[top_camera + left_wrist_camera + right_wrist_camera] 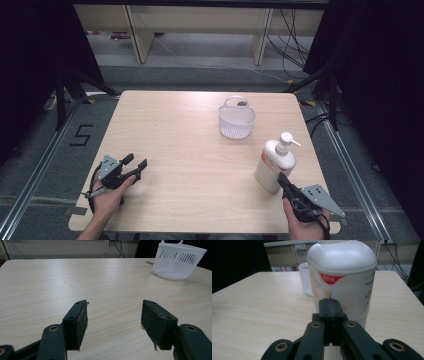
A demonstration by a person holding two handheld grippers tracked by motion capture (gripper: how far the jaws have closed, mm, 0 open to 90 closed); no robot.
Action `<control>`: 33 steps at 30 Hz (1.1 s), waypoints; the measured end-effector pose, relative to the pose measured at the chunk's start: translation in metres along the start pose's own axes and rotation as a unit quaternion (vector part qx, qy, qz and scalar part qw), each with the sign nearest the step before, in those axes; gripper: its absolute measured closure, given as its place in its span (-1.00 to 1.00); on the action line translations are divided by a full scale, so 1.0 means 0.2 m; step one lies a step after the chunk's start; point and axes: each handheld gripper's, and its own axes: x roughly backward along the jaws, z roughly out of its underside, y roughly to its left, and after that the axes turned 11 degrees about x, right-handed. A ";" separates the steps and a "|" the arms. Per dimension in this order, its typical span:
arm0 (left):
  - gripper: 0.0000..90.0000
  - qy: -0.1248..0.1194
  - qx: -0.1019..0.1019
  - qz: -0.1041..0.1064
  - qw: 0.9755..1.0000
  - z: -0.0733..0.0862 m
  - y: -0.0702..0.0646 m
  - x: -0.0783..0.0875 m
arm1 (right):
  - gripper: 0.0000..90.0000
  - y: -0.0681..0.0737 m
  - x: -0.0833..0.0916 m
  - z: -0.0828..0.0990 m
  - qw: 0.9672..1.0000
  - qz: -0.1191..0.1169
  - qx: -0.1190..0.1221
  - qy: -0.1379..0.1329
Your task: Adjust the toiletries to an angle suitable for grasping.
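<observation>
Lotion bottle [274, 165] stands upright at the tabletop's [190, 150] near right, just ahead of the right claw [281, 179], pressed together. Left claw [135, 163] rests spread apart, near left.

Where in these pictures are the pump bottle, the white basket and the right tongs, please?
pump bottle [274, 167]: high view, on the front of its white body.
white basket [236, 125]: high view, on its slotted front wall.
right tongs [329, 307]: right gripper view, at the closed tips just before the bottle.
</observation>
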 end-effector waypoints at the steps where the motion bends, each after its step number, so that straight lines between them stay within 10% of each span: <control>1: -0.17 0.000 0.001 0.000 1.000 0.00 0.00 0.00 | 1.00 -0.01 0.00 -0.01 1.000 0.003 -0.003 -0.001; 19: -0.19 0.002 0.001 -0.002 1.000 0.00 0.00 0.00 | 1.00 -0.16 -0.11 -0.07 0.996 0.083 0.004 0.018; 33: -0.19 0.000 0.002 -0.007 1.000 0.00 -0.01 0.00 | 1.00 -0.21 -0.13 -0.06 0.995 0.095 -0.001 0.024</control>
